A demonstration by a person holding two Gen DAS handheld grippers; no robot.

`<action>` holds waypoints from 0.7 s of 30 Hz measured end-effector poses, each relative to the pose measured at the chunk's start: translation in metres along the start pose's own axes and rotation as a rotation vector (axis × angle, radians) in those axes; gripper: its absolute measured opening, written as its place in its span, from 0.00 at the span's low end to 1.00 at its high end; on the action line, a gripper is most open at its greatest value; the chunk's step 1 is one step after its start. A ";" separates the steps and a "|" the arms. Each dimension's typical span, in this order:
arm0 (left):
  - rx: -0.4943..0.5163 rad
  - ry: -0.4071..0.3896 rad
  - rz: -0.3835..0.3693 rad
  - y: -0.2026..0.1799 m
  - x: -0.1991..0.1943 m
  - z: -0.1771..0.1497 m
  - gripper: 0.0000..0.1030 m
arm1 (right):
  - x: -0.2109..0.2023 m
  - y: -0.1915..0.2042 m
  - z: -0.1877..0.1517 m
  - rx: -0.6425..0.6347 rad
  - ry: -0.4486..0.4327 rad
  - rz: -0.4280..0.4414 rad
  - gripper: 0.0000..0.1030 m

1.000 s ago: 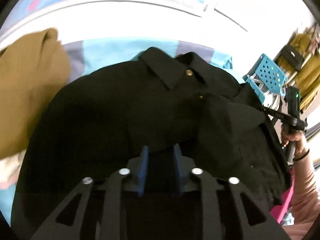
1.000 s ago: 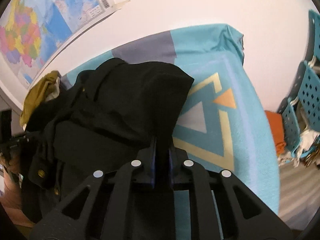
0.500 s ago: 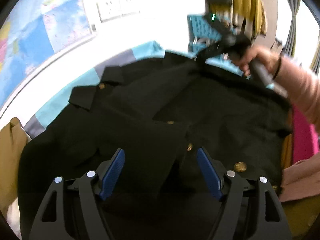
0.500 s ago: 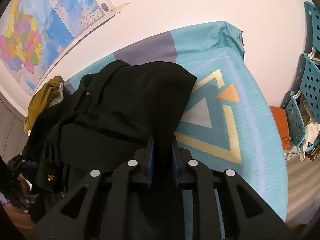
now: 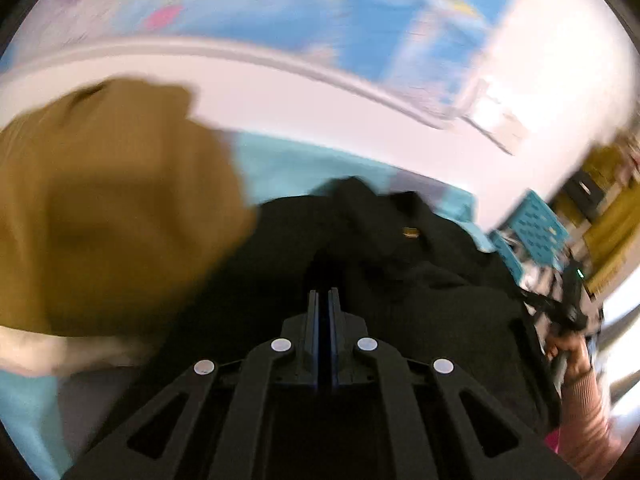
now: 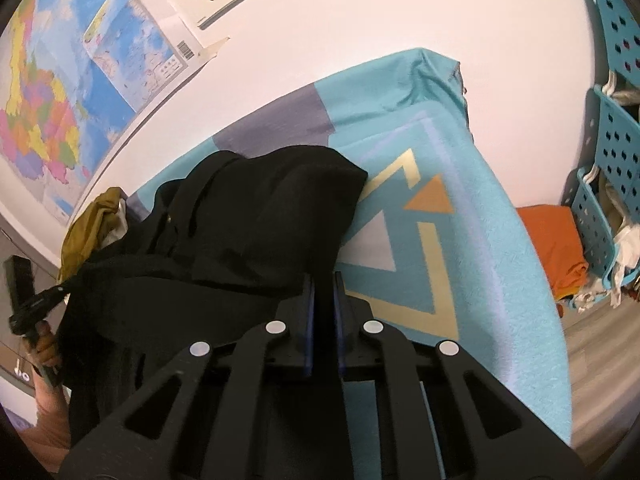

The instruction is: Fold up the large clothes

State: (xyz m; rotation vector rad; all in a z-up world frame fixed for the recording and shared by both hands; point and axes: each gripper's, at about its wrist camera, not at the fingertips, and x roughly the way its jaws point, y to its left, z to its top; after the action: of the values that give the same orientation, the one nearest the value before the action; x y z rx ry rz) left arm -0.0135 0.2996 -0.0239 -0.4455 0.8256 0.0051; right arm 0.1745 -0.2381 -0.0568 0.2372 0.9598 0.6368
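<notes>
A black coat [image 5: 400,280] [image 6: 248,220] with brass buttons lies bunched on a teal patterned cover [image 6: 460,240]. In the blurred left wrist view my left gripper [image 5: 323,294] is shut, its blue pads almost touching, with a ridge of the coat's fabric at the tips. From the right wrist view the left gripper [image 6: 66,287] meets the coat's left edge, which pulls to a point there. My right gripper [image 6: 322,280] has its jaws closing on a fold of the coat, black fabric pinched between the pads. It also shows far right as the right gripper [image 5: 532,298] at the coat's edge.
A mustard garment [image 5: 100,220] [image 6: 86,232] lies heaped left of the coat, over pale cloth. Blue perforated crates [image 6: 616,152] [image 5: 532,228] stand at the right with an orange cloth [image 6: 548,240] on the floor. Maps [image 6: 40,120] hang on the white wall behind.
The left gripper opened wide over the coat's front, then swung left toward the mustard garment and shut at the coat. The right gripper kept its hold on the fold and barely moved.
</notes>
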 end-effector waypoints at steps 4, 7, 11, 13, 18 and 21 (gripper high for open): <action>-0.027 0.072 0.052 0.018 0.007 -0.009 0.17 | 0.000 0.002 0.000 -0.012 0.011 -0.044 0.19; 0.067 0.044 0.051 0.001 0.001 -0.019 0.43 | -0.016 0.020 0.000 -0.093 -0.057 -0.151 0.34; 0.234 -0.014 0.045 -0.025 -0.008 -0.023 0.55 | -0.029 0.053 0.005 -0.224 -0.107 -0.162 0.34; 0.307 -0.007 0.043 -0.039 -0.004 -0.023 0.55 | -0.017 0.067 0.008 -0.299 -0.080 -0.201 0.34; 0.358 0.075 0.043 -0.064 0.031 -0.024 0.55 | 0.044 0.088 0.016 -0.434 0.078 -0.270 0.37; 0.356 0.128 0.075 -0.060 0.049 -0.028 0.55 | 0.064 0.086 0.017 -0.462 0.110 -0.309 0.32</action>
State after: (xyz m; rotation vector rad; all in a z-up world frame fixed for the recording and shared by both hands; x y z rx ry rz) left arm 0.0109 0.2256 -0.0527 -0.0799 0.9467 -0.1005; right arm 0.1800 -0.1299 -0.0519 -0.3529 0.9038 0.5713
